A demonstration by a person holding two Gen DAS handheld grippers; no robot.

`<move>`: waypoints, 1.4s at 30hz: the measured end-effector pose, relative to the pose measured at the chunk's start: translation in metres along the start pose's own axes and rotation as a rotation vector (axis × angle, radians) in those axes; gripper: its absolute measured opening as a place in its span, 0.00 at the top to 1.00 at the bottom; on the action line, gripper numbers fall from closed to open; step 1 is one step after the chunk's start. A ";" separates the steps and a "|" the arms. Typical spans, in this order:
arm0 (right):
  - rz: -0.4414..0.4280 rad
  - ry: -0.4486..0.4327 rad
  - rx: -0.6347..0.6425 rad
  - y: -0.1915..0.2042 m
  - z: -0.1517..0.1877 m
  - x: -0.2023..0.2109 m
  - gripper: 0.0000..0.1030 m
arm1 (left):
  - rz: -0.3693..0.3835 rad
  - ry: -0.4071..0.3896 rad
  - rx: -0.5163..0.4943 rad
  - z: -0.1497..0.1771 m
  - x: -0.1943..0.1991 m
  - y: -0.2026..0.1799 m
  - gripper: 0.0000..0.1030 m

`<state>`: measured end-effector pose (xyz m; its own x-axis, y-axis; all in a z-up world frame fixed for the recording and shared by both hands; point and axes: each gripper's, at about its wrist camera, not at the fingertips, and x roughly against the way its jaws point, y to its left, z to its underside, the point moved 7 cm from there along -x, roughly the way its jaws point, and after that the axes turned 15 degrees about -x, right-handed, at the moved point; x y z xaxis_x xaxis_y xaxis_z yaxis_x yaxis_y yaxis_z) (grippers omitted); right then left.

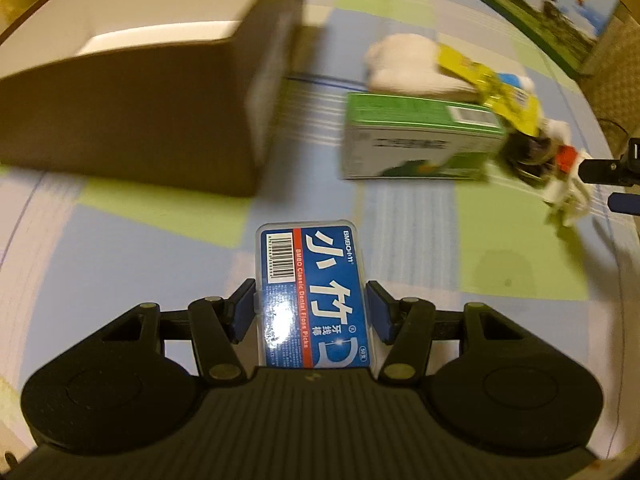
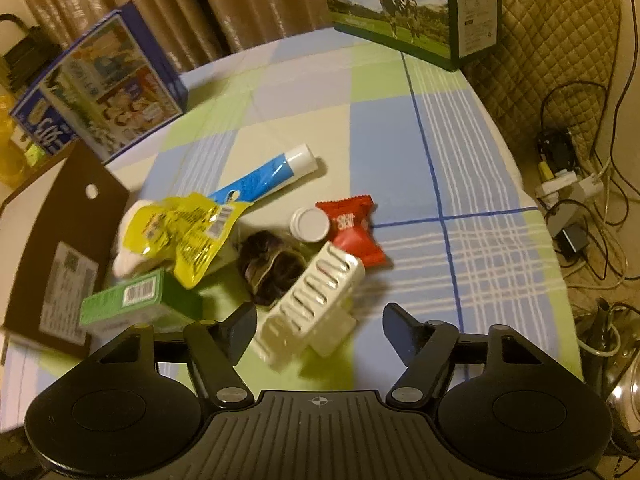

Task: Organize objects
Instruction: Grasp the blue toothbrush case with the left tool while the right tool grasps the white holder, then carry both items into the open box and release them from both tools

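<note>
left gripper (image 1: 311, 307) clamps floss box (image 1: 314, 296); right gripper (image 2: 320, 332) spread above hair clip (image 2: 310, 304)

A checked cloth of blue, green and cream squares covers the table (image 2: 400, 128). At its far edge stands a carton printed with a cow in a meadow (image 2: 404, 4), with brown curtains (image 2: 224, 4) behind. Off the right side a quilted beige cover (image 2: 560, 28) hangs above tangled cables and a power strip (image 2: 568, 188) on the floor.

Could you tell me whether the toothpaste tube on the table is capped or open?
Capped: the toothpaste tube lies flat with its white cap on the end.
</note>
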<state>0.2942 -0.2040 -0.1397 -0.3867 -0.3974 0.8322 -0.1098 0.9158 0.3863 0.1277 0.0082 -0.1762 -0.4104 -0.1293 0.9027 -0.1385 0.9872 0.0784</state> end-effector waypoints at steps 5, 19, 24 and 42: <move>0.048 0.057 0.001 0.005 -0.003 -0.023 0.45 | -0.026 0.003 0.053 0.006 0.002 0.020 0.48; 0.028 0.178 0.312 -0.002 0.048 -0.008 0.76 | -0.027 0.011 0.017 0.011 0.005 0.026 0.48; -0.018 0.212 0.326 -0.002 0.072 0.004 0.76 | -0.034 0.018 -0.016 0.015 0.003 0.023 0.48; -0.037 0.175 0.290 0.030 0.086 0.016 0.76 | 0.033 0.017 -0.107 0.014 0.009 0.032 0.49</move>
<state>0.2056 -0.1776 -0.1491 -0.2172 -0.4116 0.8851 -0.3867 0.8689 0.3091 0.1071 0.0369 -0.1718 -0.3974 -0.0959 0.9126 -0.0276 0.9953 0.0926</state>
